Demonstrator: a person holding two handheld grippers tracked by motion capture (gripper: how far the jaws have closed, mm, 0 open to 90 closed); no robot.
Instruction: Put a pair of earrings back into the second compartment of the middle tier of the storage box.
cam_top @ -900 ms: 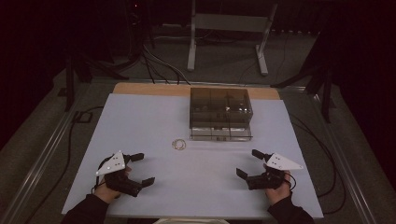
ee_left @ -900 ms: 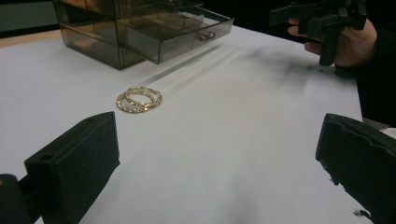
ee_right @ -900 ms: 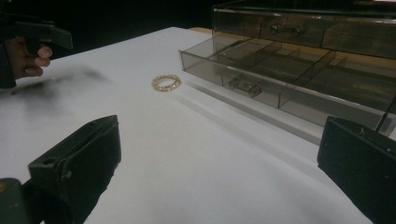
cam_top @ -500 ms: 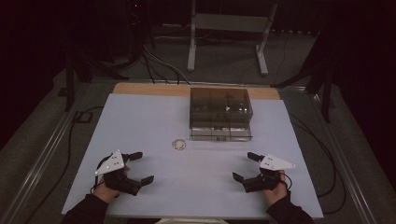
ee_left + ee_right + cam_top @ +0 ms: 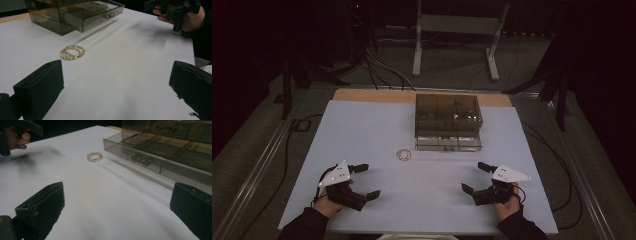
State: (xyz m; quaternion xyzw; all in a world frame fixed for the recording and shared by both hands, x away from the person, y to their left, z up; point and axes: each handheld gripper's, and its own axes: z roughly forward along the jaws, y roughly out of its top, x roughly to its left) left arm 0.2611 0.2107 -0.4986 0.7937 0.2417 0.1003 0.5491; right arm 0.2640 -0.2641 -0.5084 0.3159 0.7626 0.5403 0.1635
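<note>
The high view looks down and forward from above the near edge of the desk [image 5: 362, 130], taking in the whole top and the dark floor beyond its far edge. The left claw [image 5: 117, 92] camera sits low near the near left corner, facing across toward the smoky drawer box [image 5: 75, 12] and the right hand [image 5: 185, 17]. The right claw [image 5: 117, 212] camera (just as low) looks from the near right corner toward the far left. Both share the gold rings [image 5: 72, 52] and the box's open drawer [image 5: 155, 157].
</note>
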